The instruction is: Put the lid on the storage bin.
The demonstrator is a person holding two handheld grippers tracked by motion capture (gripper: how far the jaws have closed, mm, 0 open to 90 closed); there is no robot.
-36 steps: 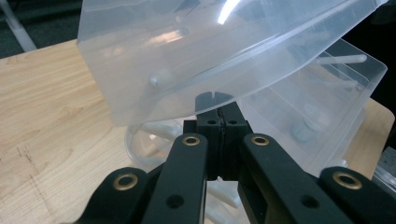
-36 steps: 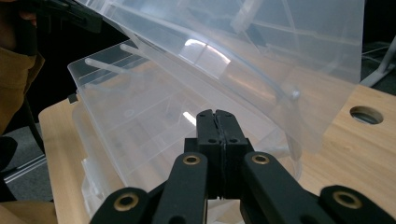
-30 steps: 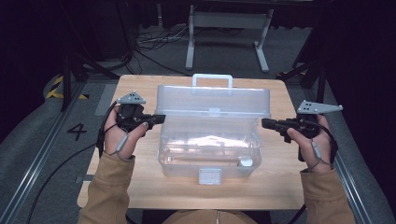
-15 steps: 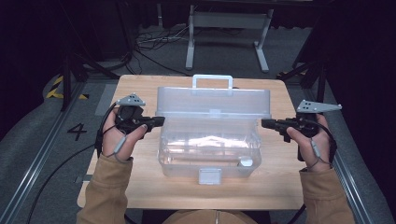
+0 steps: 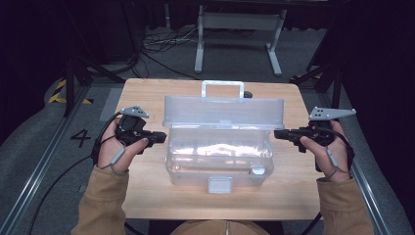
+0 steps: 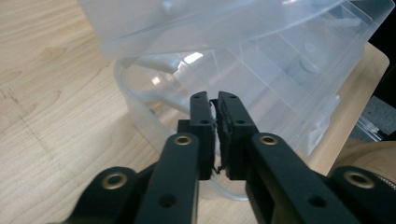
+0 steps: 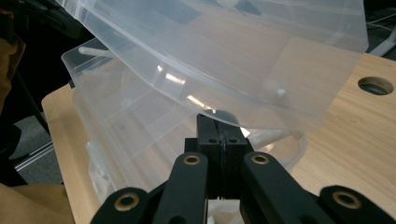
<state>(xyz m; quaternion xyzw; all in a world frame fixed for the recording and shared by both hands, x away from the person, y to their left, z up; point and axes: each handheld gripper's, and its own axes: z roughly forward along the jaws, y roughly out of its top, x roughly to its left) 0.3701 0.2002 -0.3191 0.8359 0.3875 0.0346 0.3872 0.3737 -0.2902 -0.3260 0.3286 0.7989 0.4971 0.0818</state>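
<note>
Clear plastic box (image 5: 219, 155), lid (image 5: 223, 111) raised, sits mid-bench (image 5: 147, 95) between both tools. Left hand-held gripper (image 5: 164, 137) at its left end wall: jaws just opening, narrow gap, nothing between. Right hand-held gripper (image 5: 277, 133) at the right end, jaws together. Smooth translucent walls; pale wood grain.

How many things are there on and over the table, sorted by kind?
Clear plastic boxes: 1, the open box with its lid raised.
Black grippers: 2, the left gripper and the right gripper, one at each end of the box.
Wooden tables: 1, the table.
Total: 4
</note>
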